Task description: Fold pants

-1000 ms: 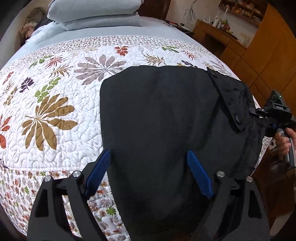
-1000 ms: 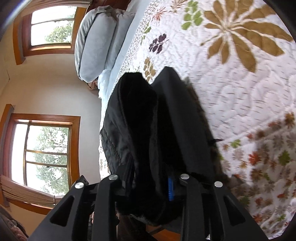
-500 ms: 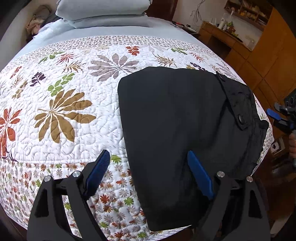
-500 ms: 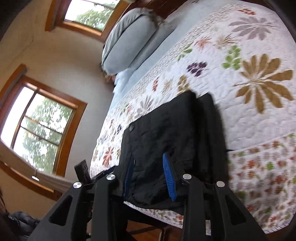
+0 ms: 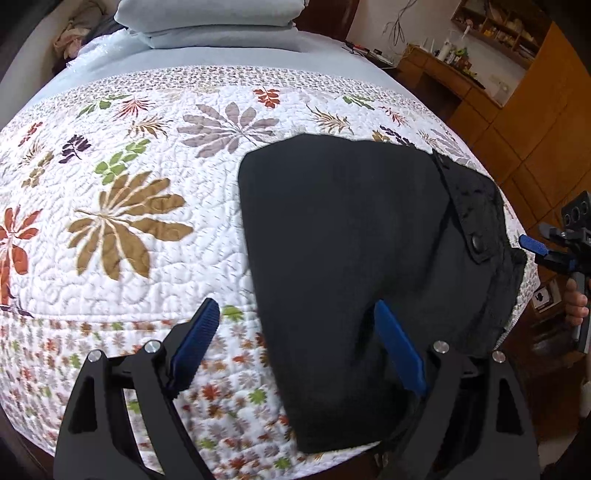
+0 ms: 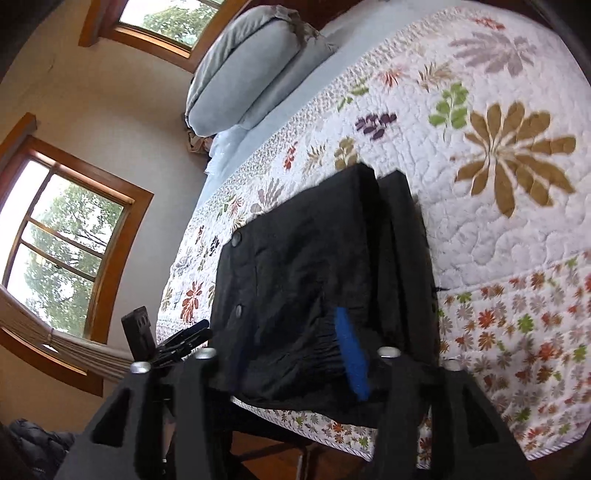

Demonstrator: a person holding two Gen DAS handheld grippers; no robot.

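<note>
The black pants (image 5: 351,236) lie folded into a flat rectangle on the floral quilt (image 5: 122,221), at the bed's near right corner; the waistband with a button (image 5: 476,242) faces right. My left gripper (image 5: 295,325) is open and empty, above the near edge of the pants. My right gripper (image 6: 291,325) is open and empty, hovering at the waistband end of the pants (image 6: 314,266). It also shows in the left wrist view (image 5: 543,253), off the bed's right edge. The left gripper appears in the right wrist view (image 6: 177,339).
Grey pillows (image 5: 210,18) are stacked at the head of the bed. Wooden cabinets and a cluttered desk (image 5: 454,70) stand to the right. Windows (image 6: 62,236) line the wall behind the bed. The bed edge (image 6: 306,424) drops to a wooden floor.
My right gripper let go of the waistband and pulled back off the bed's edge. The left gripper drew back and up. The pants now lie flat on the quilt.
</note>
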